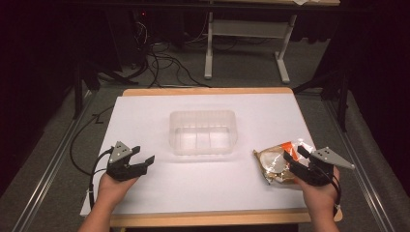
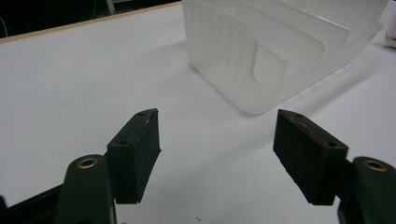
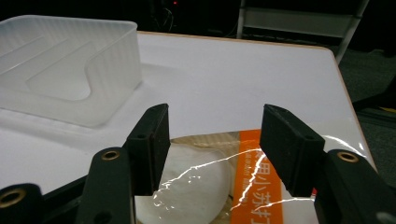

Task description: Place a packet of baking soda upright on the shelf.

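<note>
Between the two claws, a clear plastic bin (image 1: 203,131) is placed on the white surface (image 1: 145,193).

Under the right claw (image 3: 212,140) a wrapped snack packet (image 3: 219,186) is seen, lying flat near the right edge; the jaws are held wide over it and nothing is gripped, probably so that it can be taken. The left claw (image 2: 217,144) is held wide and empty, pointed toward the bin, which seems placed centrally to be reached from both sides.

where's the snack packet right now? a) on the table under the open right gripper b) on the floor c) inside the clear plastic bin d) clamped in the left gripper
a: the snack packet lies on the table beneath the open right gripper, outside the clear plastic bin.
</note>
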The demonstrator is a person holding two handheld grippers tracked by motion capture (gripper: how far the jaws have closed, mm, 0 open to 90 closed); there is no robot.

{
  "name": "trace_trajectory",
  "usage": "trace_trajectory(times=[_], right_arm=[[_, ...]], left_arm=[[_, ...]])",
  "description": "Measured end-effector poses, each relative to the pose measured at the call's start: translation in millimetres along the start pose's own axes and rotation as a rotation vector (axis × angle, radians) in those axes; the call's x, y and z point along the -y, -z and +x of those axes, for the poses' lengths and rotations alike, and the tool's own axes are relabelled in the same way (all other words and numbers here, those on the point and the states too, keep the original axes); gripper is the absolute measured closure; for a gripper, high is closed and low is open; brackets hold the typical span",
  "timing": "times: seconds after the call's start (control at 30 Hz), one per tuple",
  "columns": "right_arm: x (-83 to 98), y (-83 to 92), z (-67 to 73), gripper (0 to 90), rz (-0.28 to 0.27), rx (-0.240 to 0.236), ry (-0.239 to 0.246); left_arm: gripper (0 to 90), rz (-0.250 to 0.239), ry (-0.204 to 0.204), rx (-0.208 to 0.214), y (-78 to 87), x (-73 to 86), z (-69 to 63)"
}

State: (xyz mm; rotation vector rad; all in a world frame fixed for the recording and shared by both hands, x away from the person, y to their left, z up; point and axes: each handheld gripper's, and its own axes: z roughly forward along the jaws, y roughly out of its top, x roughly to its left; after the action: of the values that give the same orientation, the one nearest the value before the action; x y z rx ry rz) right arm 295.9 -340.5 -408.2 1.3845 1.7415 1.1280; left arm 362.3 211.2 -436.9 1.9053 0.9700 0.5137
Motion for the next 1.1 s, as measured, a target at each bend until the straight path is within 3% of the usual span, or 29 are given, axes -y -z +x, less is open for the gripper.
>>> trace_trajectory(times=[0.37, 0.7, 0.9, 1.07, 1.1], right_arm=[[0.7, 10.6, -20.4, 42.3, -0.004, 0.055, -0.026], [10.9, 18.9, -39.6, 38.2, 0.036, 0.096, -0.077], [27.8, 12.8, -59.2, 26.1, 0.107, 0.128, -0.177], [34.9, 7.3, -66.8, 25.0, 0.141, 0.131, -0.202], [37.9, 6.3, -70.9, 24.9, 0.154, 0.125, -0.231]], left_arm=[[32.1, 0.006, -0.015, -0.002, -1.7, 0.7, -1.7], [32.1, 0.013, -0.021, -0.004, -1.7, 1.4, -1.4], [32.1, 0.016, -0.027, -0.002, -2.4, 1.5, -2.8], [32.1, 0.016, -0.028, -0.003, -2.4, 1.7, -3.0], [32.1, 0.016, -0.028, -0.003, -2.7, 1.7, -3.0]])
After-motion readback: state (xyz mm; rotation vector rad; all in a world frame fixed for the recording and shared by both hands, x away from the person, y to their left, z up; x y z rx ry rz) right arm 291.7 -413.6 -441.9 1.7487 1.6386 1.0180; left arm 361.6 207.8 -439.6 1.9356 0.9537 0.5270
